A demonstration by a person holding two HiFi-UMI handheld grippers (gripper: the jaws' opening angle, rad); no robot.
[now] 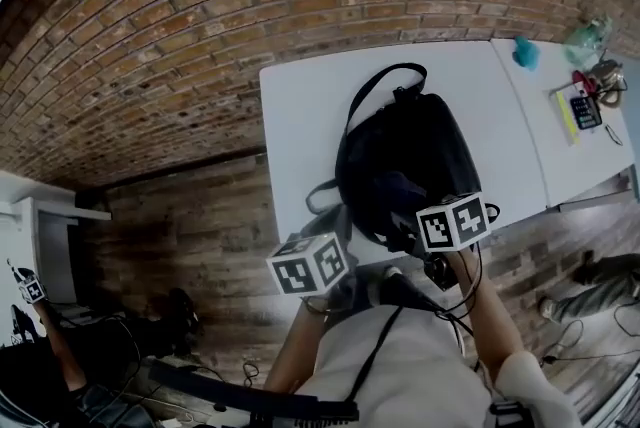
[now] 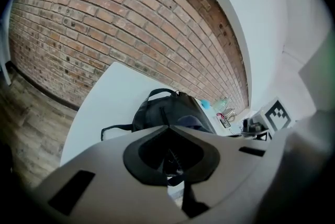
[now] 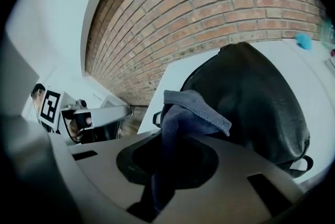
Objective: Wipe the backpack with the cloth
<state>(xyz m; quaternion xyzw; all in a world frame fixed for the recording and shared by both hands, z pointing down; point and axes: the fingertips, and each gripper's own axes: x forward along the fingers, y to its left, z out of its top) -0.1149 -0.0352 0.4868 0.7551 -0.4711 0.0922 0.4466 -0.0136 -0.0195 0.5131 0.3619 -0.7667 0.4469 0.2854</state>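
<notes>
Only the right gripper view shows right claw [image 3: 168,163] grasping the cloth [image 3: 191,113] by the backpack [image 3: 256,97]; left claw [image 2: 170,163] clenched.

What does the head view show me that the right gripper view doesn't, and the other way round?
Head view only: the carry handle looped toward the brick wall, and the clutter on the neighbouring table. Right gripper view only: the blue-grey cloth clamped in the right tool, its free fold flopping forward. Both: the black backpack on the white table, the brick wall behind it and a small teal object.
</notes>
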